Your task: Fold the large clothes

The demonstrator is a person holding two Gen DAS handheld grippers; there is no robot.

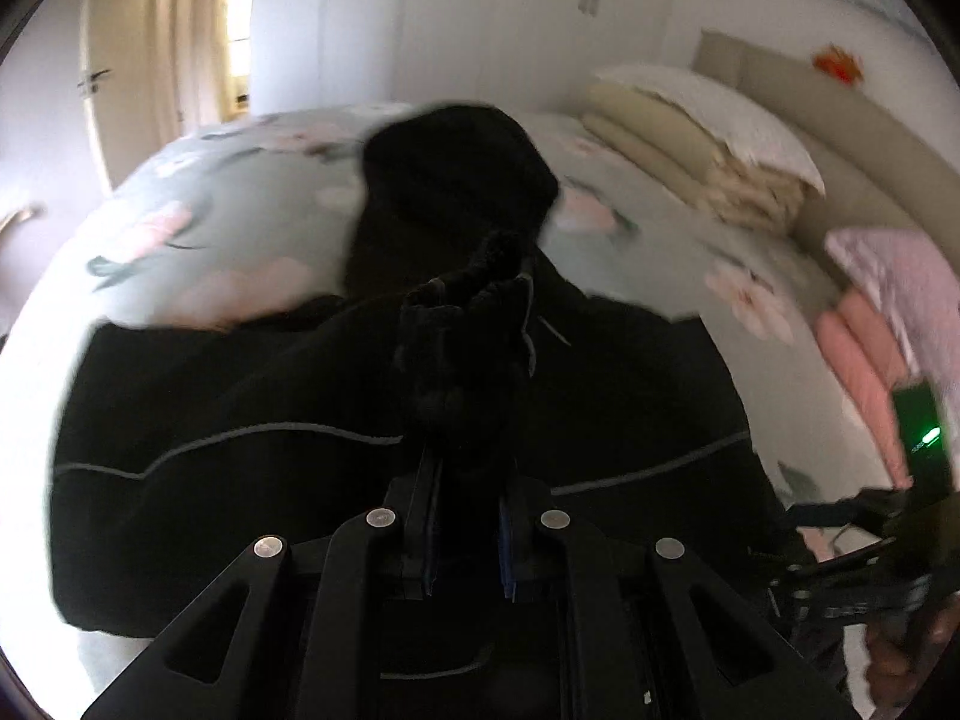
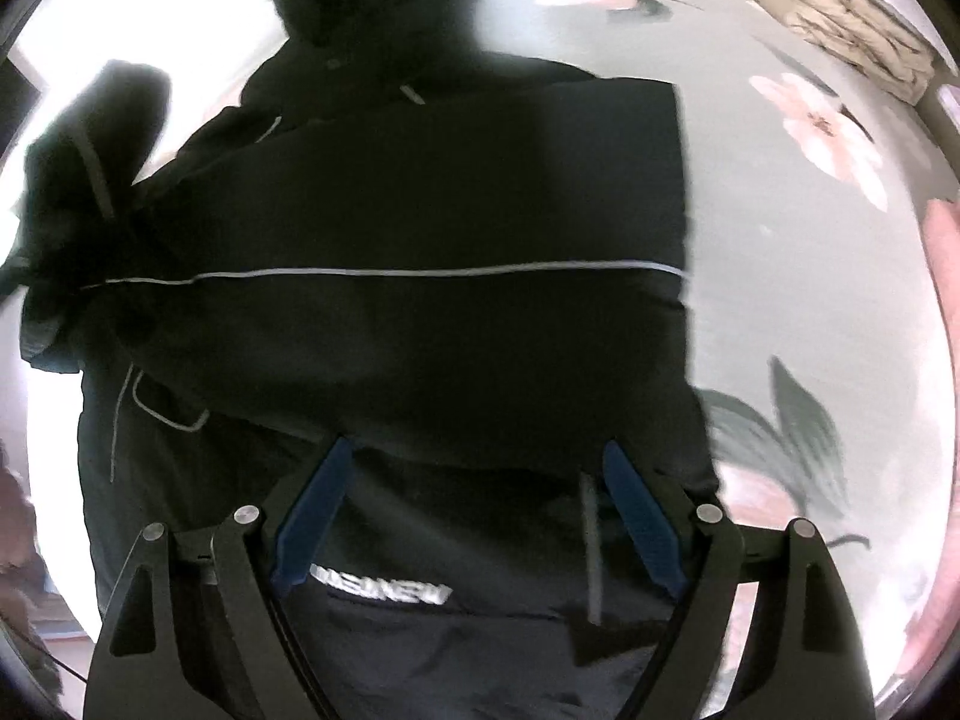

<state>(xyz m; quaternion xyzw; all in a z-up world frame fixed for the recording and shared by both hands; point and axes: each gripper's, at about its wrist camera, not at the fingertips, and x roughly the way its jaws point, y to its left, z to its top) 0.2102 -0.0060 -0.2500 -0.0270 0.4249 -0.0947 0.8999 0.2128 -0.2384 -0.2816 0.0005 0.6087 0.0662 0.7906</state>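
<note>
A large black hooded jacket (image 1: 240, 396) with thin grey piping lies spread on a floral bedsheet (image 1: 198, 222), its hood (image 1: 456, 174) toward the far side. My left gripper (image 1: 468, 462) is shut on a bunched black sleeve end (image 1: 468, 324), held up over the jacket's body. In the right wrist view the jacket (image 2: 456, 192) fills the middle, and the lifted sleeve (image 2: 84, 180) hangs blurred at the left. My right gripper (image 2: 477, 450) stands open just above the jacket's part with a white logo (image 2: 384, 591), blue pads (image 2: 315, 510) wide apart, nothing pinched.
Folded cream quilts and a white pillow (image 1: 702, 138) are stacked at the bed's head by a beige headboard (image 1: 852, 114). Pink folded bedding (image 1: 870, 348) lies at the right edge. White wardrobe doors (image 1: 480, 18) and a doorway (image 1: 234, 30) stand beyond the bed.
</note>
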